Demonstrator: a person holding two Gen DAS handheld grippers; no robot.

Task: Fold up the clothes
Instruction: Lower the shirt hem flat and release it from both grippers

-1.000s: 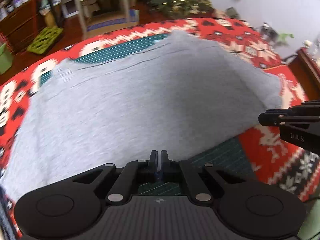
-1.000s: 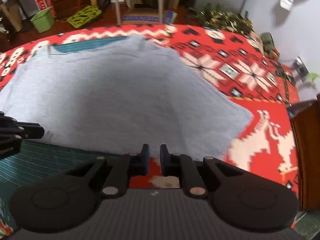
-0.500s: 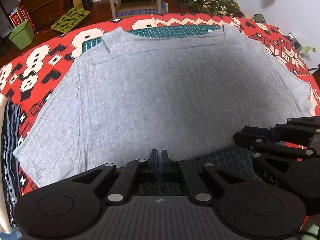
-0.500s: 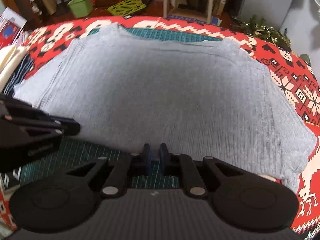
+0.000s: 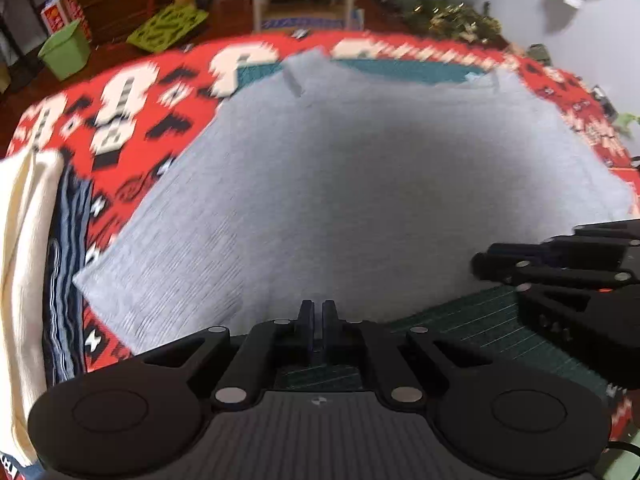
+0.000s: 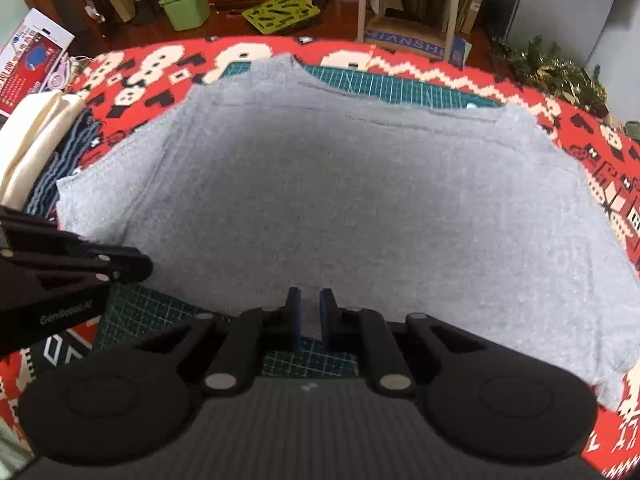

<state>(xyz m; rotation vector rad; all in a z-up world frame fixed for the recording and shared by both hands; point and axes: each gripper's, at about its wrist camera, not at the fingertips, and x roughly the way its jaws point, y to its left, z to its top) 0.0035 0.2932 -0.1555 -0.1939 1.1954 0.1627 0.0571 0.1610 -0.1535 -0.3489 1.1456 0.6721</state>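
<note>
A grey T-shirt (image 6: 360, 208) lies flat across the middle of the patterned red cloth (image 6: 600, 152), leaving the space above it open. Along the near hem, the left gripper (image 5: 316, 316) and the right gripper (image 6: 308, 312) sit close side by side over the green cutting mat (image 6: 132, 308), each crowding the other's inward side. A pile of folded clothes (image 6: 36, 148) blocks the left edge; the right margin of the cloth lies bare.
</note>
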